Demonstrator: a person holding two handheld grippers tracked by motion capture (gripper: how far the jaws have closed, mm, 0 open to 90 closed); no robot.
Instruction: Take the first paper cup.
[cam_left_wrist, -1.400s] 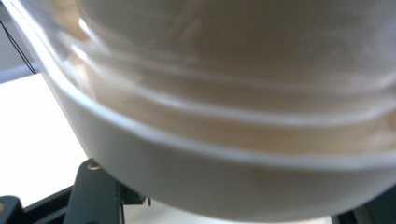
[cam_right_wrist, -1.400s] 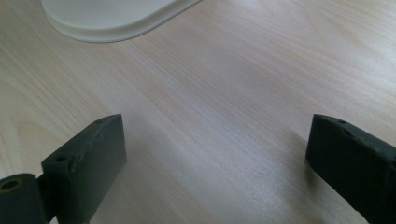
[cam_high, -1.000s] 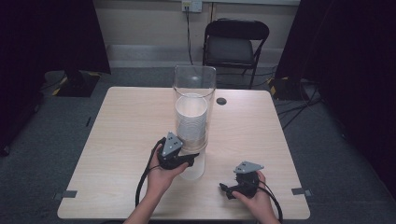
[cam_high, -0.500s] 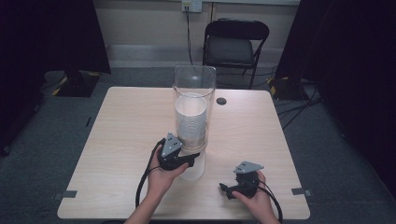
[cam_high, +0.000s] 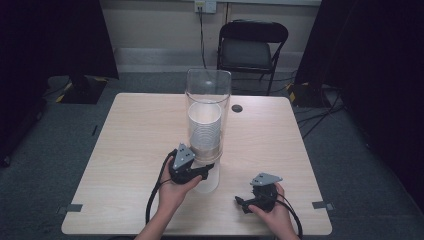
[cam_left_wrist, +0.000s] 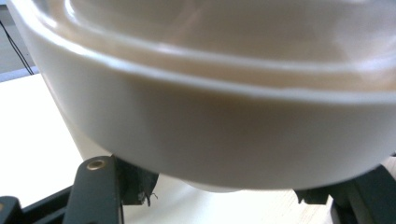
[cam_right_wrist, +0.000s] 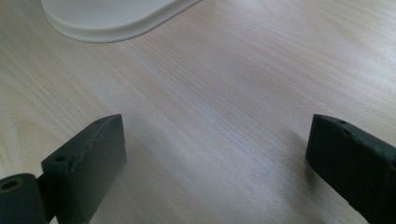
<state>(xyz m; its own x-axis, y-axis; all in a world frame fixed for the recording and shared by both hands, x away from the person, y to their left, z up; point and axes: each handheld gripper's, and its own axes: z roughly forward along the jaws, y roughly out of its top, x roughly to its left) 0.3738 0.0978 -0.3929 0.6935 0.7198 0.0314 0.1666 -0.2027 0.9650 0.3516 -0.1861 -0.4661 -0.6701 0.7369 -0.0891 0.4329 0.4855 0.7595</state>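
White plastic, the dispenser base (cam_high: 206, 181) stood upright at the table's (cam_high: 125, 150) near middle. The left gripper (cam_high: 200, 172) was clamped around it; the right gripper (cam_high: 242, 204), jaws apart, lay just right, empty.

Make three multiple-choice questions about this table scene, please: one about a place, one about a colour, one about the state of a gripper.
1. Where is the stack of cups?
A. inside the clear tube
B. on the chair
C. on the floor

2. What colour is the base at the left gripper?
A. red
B. cream white
C. blue

3. How are the jaws of the right gripper?
A. shut on a cup
B. shut on a cable
C. open over the bare table

Answers:
1. A: the high view shows the cups behind the clear wall.
2. B: the left gripper view shows a pale cream curve.
3. C: the right gripper view shows wood grain between the jaws.
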